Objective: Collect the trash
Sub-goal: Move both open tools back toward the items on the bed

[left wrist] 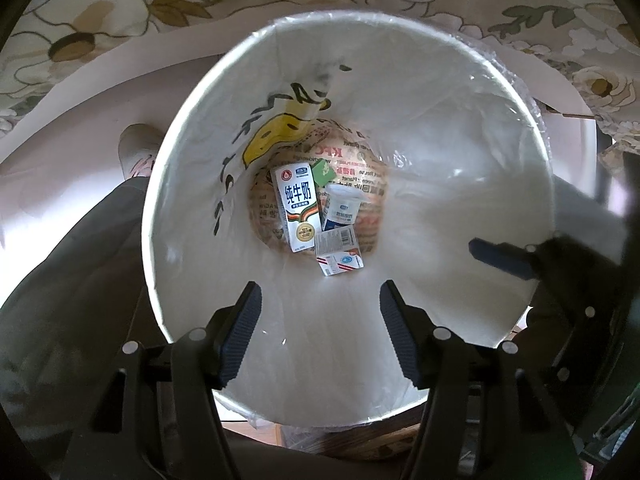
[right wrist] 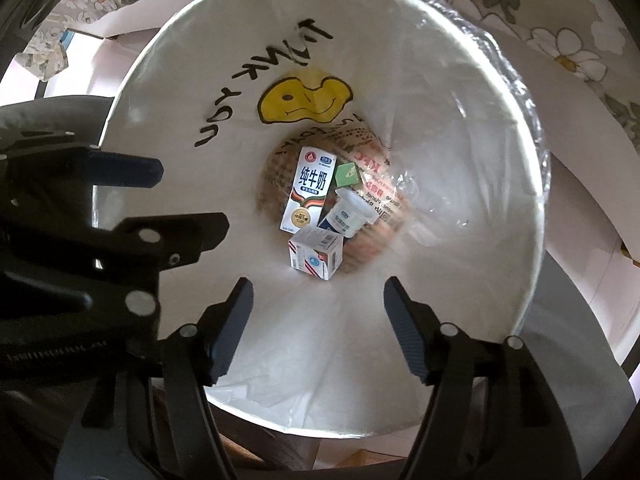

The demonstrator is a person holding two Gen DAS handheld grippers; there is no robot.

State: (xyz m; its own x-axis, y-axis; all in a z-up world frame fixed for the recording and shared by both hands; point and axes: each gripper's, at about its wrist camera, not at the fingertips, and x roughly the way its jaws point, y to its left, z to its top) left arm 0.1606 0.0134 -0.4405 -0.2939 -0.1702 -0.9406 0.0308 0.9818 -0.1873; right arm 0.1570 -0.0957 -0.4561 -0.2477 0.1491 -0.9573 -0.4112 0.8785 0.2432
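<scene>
Both grippers hang above a white waste bin point(left wrist: 188, 128) point(right wrist: 132, 92) lined with a plastic bag that bears a yellow smiley. At the bin's bottom lie a milk carton point(left wrist: 297, 208) point(right wrist: 310, 190), a small white box point(left wrist: 339, 252) point(right wrist: 317, 251), a yoghurt cup point(left wrist: 340, 207) point(right wrist: 348, 213) and a small green packet point(left wrist: 323, 171) point(right wrist: 347, 174). My left gripper point(left wrist: 320, 300) is open over the bin, nothing between its fingers. My right gripper point(right wrist: 318, 296) is also open and empty. Each gripper shows in the other's view, the left gripper point(right wrist: 154, 196) at the left and the right gripper point(left wrist: 500, 256) at the right.
A flowered cloth point(left wrist: 120, 4) point(right wrist: 560, 20) hangs over a table edge point(left wrist: 100, 64) beyond the bin. A person's trouser leg point(left wrist: 72, 264) and shoe point(left wrist: 138, 148) stand left of the bin. Printed brown paper point(left wrist: 360, 160) covers the bin's bottom.
</scene>
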